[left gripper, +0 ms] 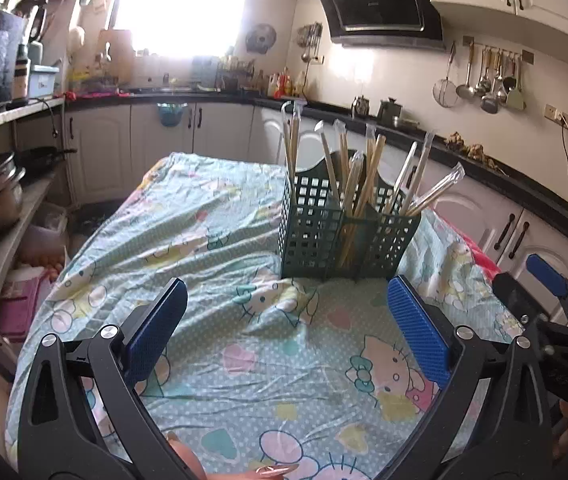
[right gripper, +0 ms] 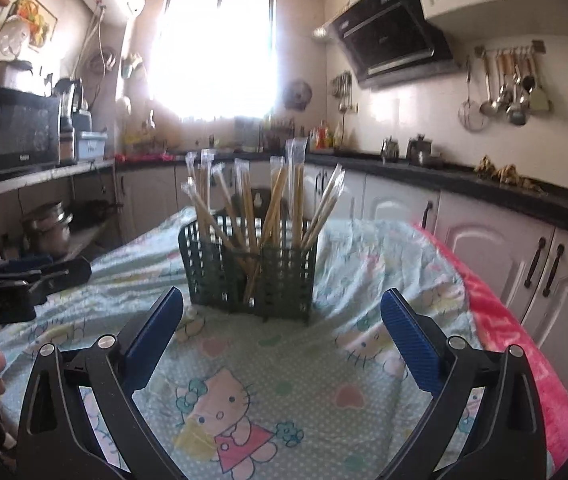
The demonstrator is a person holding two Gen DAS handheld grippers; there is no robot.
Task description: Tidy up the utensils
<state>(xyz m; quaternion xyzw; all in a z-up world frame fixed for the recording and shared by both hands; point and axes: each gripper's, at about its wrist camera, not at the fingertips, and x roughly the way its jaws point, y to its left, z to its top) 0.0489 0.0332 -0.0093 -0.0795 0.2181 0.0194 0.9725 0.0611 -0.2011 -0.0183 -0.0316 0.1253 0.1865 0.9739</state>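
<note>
Where each wrist view begins, black hinged arms and ribbed blue pads fill the lower frame, their bases cut off by the bottom edge. Left gripper (left gripper: 287, 294): fingers (left gripper: 418, 328) spread wide, nothing between them. Right gripper (right gripper: 282, 308): fingers (right gripper: 406, 340) likewise spread wide and empty. Fingertips of a hand (left gripper: 272, 471) glimpsed at the bottom edge of the left view, mostly cut off.

Beneath both, tabletop covered by a wrinkled pale-green dotted cloth (left gripper: 212, 216) printed with cartoon cats and hearts; table surface itself fully hidden. Pink-red textile (right gripper: 520, 344) along the right edge, its pattern too blurred to make out.

Just beyond the fingertips, upright on the cloth: dark green plastic utensil basket (left gripper: 312, 232), square-grid walls, divided into compartments by an inner partition. Inside, leaning at varied angles: wooden chopsticks (left gripper: 368, 176) in clear plastic sleeves, tops projecting well above the rim. Exact count not determinable through overlap.

Farther back: white cabinet doors with dark handles under a black counter; black range hood (left gripper: 380, 4), brand mark unreadable. Metal ladles and a strainer (left gripper: 484, 84) hung on a wall rail. Microwave (right gripper: 24, 130) on a left shelf, lettering illegible. Window (right gripper: 216, 56) overexposed, nothing visible through it.
</note>
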